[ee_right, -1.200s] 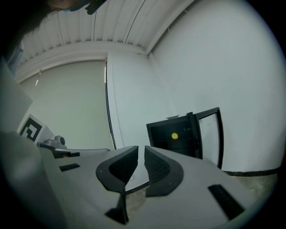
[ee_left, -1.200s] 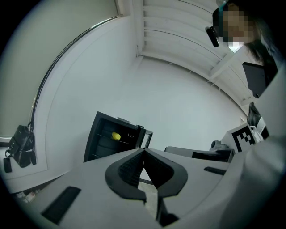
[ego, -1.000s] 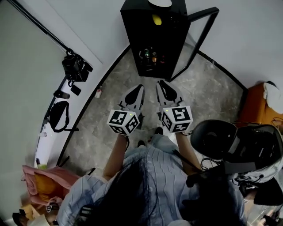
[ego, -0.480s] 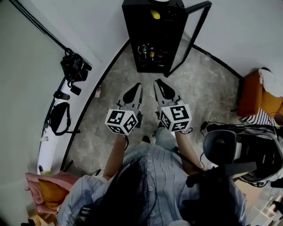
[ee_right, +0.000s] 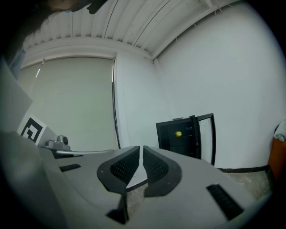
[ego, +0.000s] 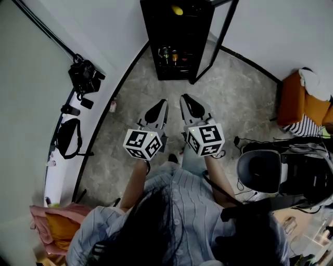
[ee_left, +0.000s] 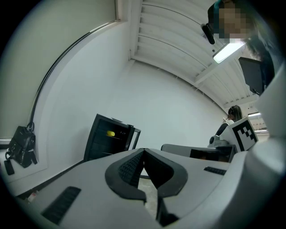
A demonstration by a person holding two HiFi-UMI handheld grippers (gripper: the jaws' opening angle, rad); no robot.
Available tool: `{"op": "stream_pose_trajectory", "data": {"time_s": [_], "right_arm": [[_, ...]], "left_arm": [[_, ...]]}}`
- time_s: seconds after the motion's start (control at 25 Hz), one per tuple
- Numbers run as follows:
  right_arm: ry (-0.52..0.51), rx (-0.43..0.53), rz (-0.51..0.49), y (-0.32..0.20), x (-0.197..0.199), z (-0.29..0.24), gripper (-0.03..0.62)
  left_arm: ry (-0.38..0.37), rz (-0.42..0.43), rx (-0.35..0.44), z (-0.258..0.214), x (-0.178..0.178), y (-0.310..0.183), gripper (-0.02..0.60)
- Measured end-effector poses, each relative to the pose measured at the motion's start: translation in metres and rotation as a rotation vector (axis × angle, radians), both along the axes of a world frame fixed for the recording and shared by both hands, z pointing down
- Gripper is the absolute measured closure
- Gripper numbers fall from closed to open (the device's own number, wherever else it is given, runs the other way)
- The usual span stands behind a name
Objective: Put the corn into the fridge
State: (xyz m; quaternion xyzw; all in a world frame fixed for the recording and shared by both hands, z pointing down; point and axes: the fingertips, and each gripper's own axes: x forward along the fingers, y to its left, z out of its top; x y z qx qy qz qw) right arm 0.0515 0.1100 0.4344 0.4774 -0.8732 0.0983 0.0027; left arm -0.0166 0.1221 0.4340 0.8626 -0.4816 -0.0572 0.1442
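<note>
My left claw and right claw are pale grey with black textured pads. Each carries a white cube printed with black square markers. Ahead of them the fridge is black all over, and the corn inside it is bright yellow. The floor in front of the fridge is mottled grey, edged with a black line. Right of the fridge a seat is orange. The shirt is light blue with fine stripes. The wall behind the fridge is white.
</note>
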Motion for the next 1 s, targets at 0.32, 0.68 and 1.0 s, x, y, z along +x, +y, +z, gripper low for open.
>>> {"op": "stream_pose_trajectory", "data": {"time_s": [0.32,0.68,1.0], "right_arm": [[-0.001,-0.014,0.004,0.021,-0.014,-0.005,0.563],[0.003,-0.022,0.006,0.023,-0.012,-0.002,0.566],[-0.004,-0.035,0.019,0.024,-0.005,0.002,0.566]], "left_arm": [[-0.014,0.023,0.021,-0.011,-0.007,0.023,0.574],[-0.037,0.043,0.041,-0.011,0.000,0.028,0.574],[-0.050,0.039,0.043,-0.011,0.002,0.030,0.574]]}}
